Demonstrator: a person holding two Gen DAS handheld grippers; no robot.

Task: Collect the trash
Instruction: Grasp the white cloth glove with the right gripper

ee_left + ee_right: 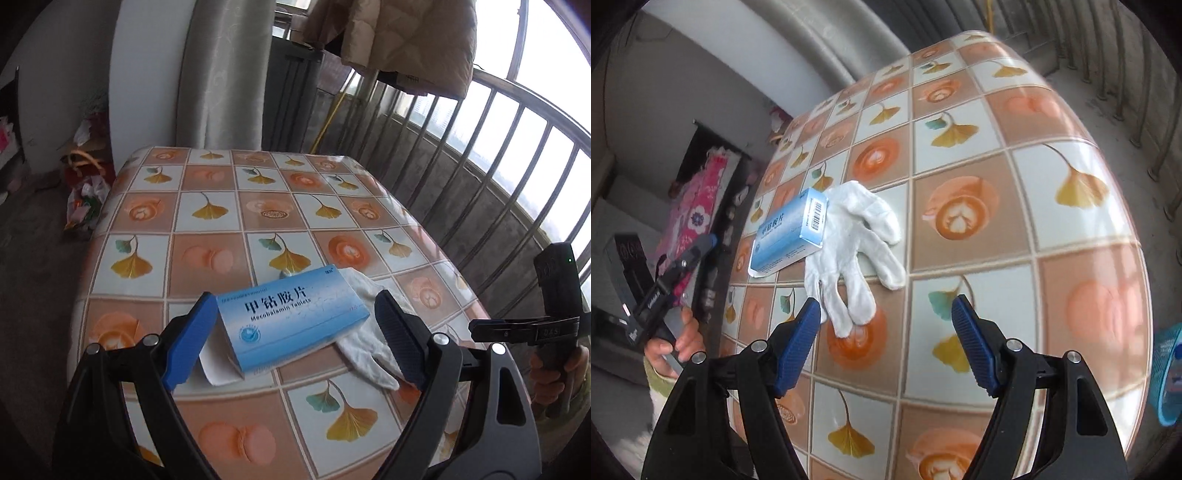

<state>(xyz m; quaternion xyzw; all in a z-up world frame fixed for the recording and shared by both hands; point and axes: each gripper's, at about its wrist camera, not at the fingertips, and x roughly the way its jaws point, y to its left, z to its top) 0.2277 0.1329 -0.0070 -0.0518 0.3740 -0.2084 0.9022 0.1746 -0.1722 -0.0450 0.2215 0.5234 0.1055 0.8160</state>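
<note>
A blue medicine box [291, 317] with an open end flap lies on the patterned tablecloth [221, 206], partly on top of a white cloth glove [369, 343]. My left gripper [295, 336] hovers open just in front of the box, its blue fingers wide on either side of it without touching. In the right wrist view the same box [788, 232] rests on the cuff of the glove [857, 243]. My right gripper [886, 332] stands open above the table, its left fingertip near the glove's fingers, nothing between the pads.
A metal railing [498, 147] runs along the table's right side. Bags and clutter [85, 184] sit on the floor to the left. A blue mesh basket [1167, 376] shows at the right edge. A hand holds the other gripper [554, 332] on the right.
</note>
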